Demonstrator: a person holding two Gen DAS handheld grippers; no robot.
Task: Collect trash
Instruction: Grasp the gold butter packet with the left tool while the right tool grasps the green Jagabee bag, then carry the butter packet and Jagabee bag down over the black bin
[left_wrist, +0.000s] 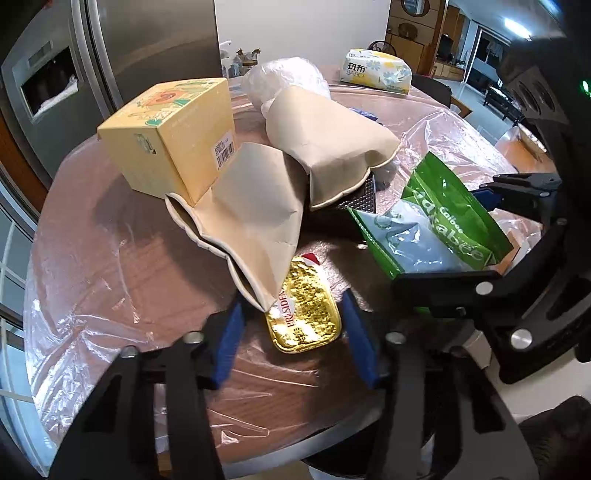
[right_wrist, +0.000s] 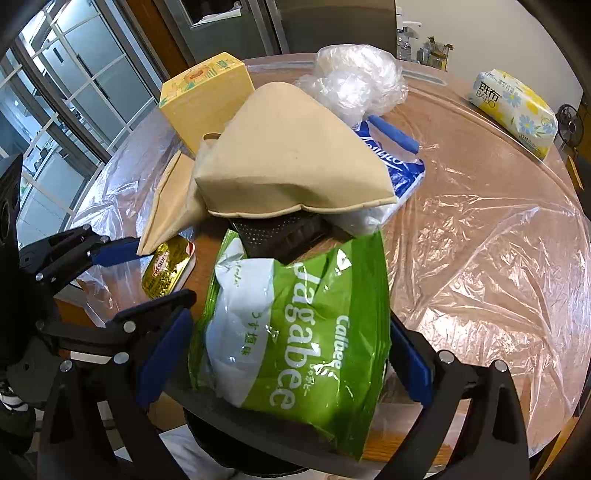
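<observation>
- Round wooden table (right_wrist: 461, 155), clear plastic sheet (right_wrist: 498, 251) draped over it.
- Tissue pack (right_wrist: 515, 110) at two o'clock.
- Steel fridge (left_wrist: 110, 48) at eleven o'clock.

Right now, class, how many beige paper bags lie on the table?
2. One bag lies by the yellow box, its corner over the gold tub; the other rests on the pile behind the green packet. More could be hidden underneath.

Black-framed left gripper (left_wrist: 291, 325), blue finger pads (left_wrist: 229, 332), silver screws.
</observation>
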